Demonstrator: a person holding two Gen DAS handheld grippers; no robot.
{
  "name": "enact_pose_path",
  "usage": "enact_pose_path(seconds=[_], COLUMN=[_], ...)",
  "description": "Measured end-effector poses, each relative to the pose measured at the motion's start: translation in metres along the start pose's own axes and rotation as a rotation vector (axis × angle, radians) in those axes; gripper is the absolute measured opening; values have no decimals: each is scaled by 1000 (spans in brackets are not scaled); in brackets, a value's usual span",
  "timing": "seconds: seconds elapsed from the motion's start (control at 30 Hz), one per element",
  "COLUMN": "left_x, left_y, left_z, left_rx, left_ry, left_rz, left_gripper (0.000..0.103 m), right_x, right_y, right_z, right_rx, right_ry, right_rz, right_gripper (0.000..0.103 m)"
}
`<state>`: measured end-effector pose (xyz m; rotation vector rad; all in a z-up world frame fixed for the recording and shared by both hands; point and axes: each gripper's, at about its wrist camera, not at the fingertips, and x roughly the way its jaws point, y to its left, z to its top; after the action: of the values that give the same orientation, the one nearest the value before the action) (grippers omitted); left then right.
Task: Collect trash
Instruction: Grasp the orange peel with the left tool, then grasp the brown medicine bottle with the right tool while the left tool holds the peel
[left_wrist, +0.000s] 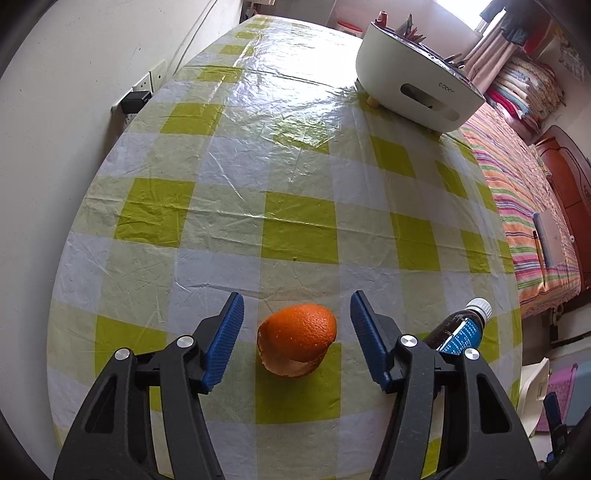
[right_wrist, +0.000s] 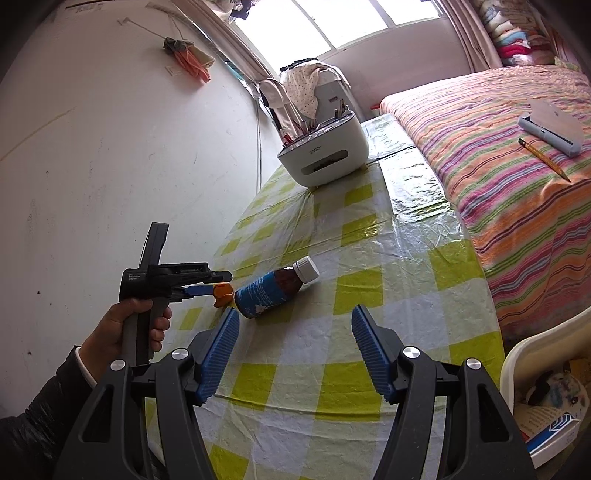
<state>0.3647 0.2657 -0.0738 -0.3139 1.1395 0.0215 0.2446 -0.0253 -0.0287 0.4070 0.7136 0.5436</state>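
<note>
Left gripper (left_wrist: 297, 339), jaws apart, straddles the orange peel (left_wrist: 298, 341) beside the brown bottle (left_wrist: 456, 328); the hollow peel may crumple or slip sideways on closing.

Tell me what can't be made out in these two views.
- Left wrist view: the bottle's base is hidden behind a finger of the left hand-held gripper.
- Right wrist view: the orange peel is small and partly covered by that gripper's pad.
- Both views: the label text is too small to read.
- White organizer's contents: indistinct.

Bottle (left_wrist: 458, 330) base hidden behind left gripper arm, organizer (left_wrist: 413, 85) lettering too small to read
</note>
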Motion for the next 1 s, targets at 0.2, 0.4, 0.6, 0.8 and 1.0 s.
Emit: enact_pose_path(seconds=[0.2, 0.4, 0.6, 0.8, 1.0], left_x=[10, 7, -4, -12, -19], left_y=[1, 8, 16, 22, 24], left_z=[0, -5, -11, -12, -12], left_rx=[36, 18, -12, -41, -45], left_ry=[26, 16, -7, -18, -29], left_rz=[-11, -18, -18, -61, -97], left_gripper=[47, 30, 19, 19, 19], right_x=[20, 48, 92, 134, 161], right_y=[21, 36, 45, 48, 42], right_z=[12, 20, 28, 36, 38], right_rx=[-59, -89, -52, 132, 323], right_ry=[25, 78, 176, 274, 323], right_rz=[24, 19, -51, -111, -187], right_gripper=[62, 62, 62, 62, 62])
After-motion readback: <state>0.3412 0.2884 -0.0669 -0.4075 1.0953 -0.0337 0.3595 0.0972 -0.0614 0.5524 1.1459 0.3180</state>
